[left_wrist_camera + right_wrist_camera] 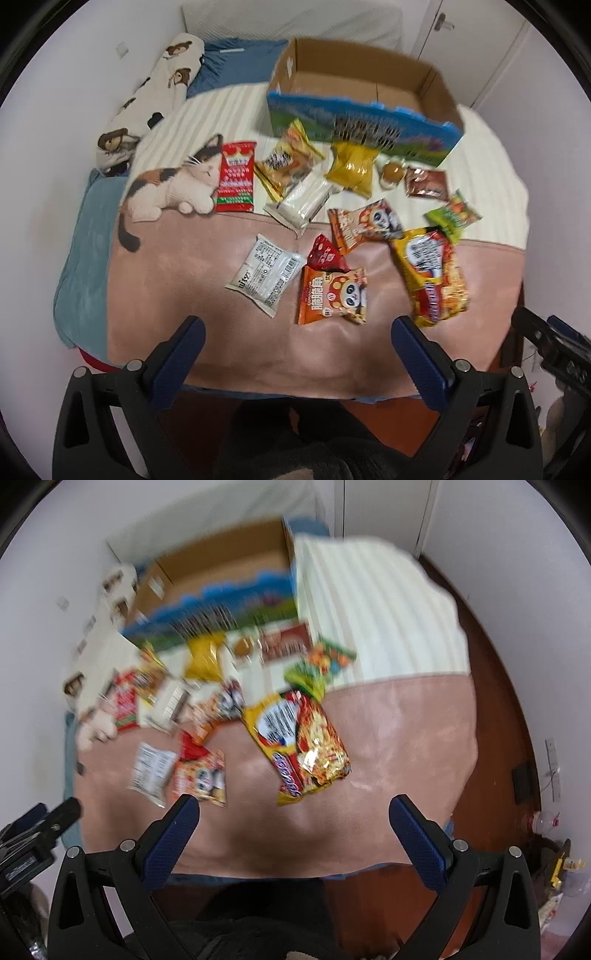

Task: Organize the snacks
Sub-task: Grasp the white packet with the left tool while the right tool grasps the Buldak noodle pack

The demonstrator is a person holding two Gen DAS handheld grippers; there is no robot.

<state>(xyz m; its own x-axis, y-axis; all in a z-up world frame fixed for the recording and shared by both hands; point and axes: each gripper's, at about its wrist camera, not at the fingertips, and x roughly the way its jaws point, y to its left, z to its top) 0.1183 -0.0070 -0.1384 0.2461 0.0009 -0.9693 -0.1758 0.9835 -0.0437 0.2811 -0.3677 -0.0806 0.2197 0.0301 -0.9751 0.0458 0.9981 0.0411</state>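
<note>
Snack packs [332, 291] lie loose on blanket [184, 295], box [362, 88] behind, empty. Left gripper [295, 328] and right gripper [293, 806]: jaws wide, nothing held. Packs prob. light, crinkly, slippery film; contents crushable. Grip at sealed edge, not centre.

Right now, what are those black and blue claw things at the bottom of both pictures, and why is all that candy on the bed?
Those claws are grippers. A person holds one in each hand, with a camera on each looking forward. One picture comes from the left gripper, the other from the right gripper. Both are open and hold nothing. On the bed's pink blanket lie many snack packets, like an orange panda packet and a big yellow noodle bag. Behind them stands an open cardboard box, maybe for tidying the snacks into.
</note>
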